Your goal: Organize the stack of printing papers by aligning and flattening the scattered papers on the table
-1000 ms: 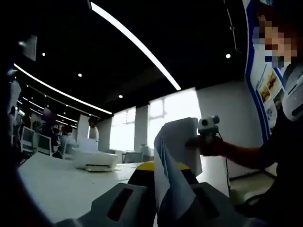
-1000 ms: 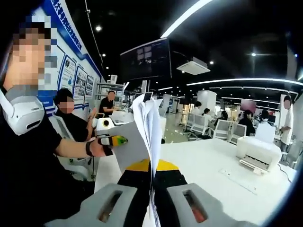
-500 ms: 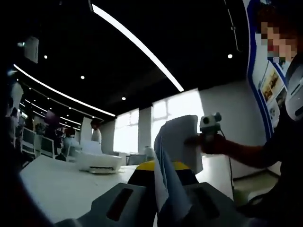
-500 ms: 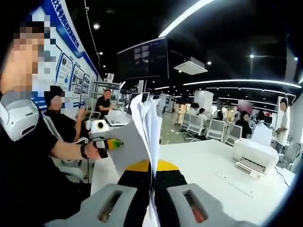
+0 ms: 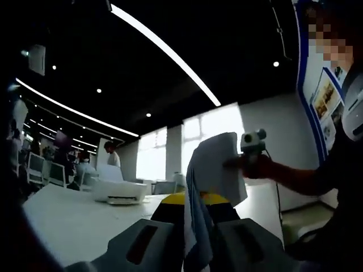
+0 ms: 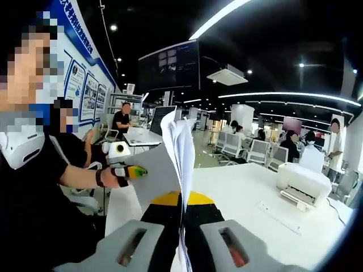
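Note:
A stack of white printing papers (image 5: 212,170) is held up off the white table (image 5: 74,221), edge-on between the two grippers. My left gripper (image 5: 195,249) is shut on one end of the stack, the sheets rising between its jaws. My right gripper (image 6: 182,243) is shut on the other end of the papers (image 6: 176,150), which fan out a little at the top. In the left gripper view the right gripper (image 5: 252,144) shows at the far end, in a person's hand. In the right gripper view the left gripper (image 6: 129,171) shows at the stack's far edge.
A white printer (image 6: 303,181) stands on the table (image 6: 244,198) to the right in the right gripper view; the same printer (image 5: 118,191) shows at left in the left gripper view. Several people sit at desks (image 6: 139,136) behind. The person holding the grippers is close.
Both views have shifted slightly with the hands. The paper stack stays gripped at both ends, held at about the same height.

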The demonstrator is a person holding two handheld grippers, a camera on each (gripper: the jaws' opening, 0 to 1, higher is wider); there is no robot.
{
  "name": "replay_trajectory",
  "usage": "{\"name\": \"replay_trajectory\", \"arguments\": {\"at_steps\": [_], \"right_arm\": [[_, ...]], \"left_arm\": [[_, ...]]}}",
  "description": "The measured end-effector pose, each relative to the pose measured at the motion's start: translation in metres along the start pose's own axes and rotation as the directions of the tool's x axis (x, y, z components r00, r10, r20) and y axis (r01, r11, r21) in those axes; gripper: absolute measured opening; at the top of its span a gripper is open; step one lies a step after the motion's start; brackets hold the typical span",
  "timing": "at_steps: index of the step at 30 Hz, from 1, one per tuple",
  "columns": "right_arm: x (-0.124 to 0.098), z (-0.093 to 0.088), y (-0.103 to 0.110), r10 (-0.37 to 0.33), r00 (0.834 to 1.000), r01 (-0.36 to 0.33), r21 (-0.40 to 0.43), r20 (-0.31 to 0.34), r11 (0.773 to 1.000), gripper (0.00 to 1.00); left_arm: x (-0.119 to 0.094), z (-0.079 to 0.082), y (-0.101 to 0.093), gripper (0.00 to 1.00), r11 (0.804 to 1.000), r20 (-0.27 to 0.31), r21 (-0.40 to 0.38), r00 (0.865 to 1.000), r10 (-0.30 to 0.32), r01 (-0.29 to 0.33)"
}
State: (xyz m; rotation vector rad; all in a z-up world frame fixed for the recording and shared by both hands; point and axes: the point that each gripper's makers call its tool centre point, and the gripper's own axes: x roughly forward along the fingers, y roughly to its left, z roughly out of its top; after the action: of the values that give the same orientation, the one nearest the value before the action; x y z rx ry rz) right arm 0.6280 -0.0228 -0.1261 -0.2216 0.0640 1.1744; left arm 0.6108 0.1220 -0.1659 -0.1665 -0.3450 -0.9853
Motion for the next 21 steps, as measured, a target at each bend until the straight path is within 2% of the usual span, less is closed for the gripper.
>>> {"name": "replay_trajectory", "arguments": {"at_steps": [6,10,16,21], "right_arm": [[-0.019,0.002,-0.019,-0.043,0.999,0.043,0.006,0.012,0.999,0.00],[-0.024,0.001,-0.022,-0.065,0.998,0.065,-0.030,0.005,0.997,0.00],[-0.017,-0.003,-0.018,-0.027,1.000,0.027,-0.065,-0.006,0.998,0.00],[-0.004,-0.004,-0.010,0.023,1.000,-0.023,-0.078,-0.007,0.997,0.00]], "left_arm": [[-0.001,-0.006,0.004,0.11,0.999,-0.032,0.031,0.999,0.016,-0.015],[-0.009,-0.003,0.013,0.17,0.998,-0.038,0.042,0.998,0.052,-0.050],[-0.020,0.005,0.021,0.18,0.995,-0.038,0.046,0.995,0.094,-0.092],[-0.027,0.009,0.018,0.19,0.993,-0.050,0.058,0.993,0.104,-0.101]]}}
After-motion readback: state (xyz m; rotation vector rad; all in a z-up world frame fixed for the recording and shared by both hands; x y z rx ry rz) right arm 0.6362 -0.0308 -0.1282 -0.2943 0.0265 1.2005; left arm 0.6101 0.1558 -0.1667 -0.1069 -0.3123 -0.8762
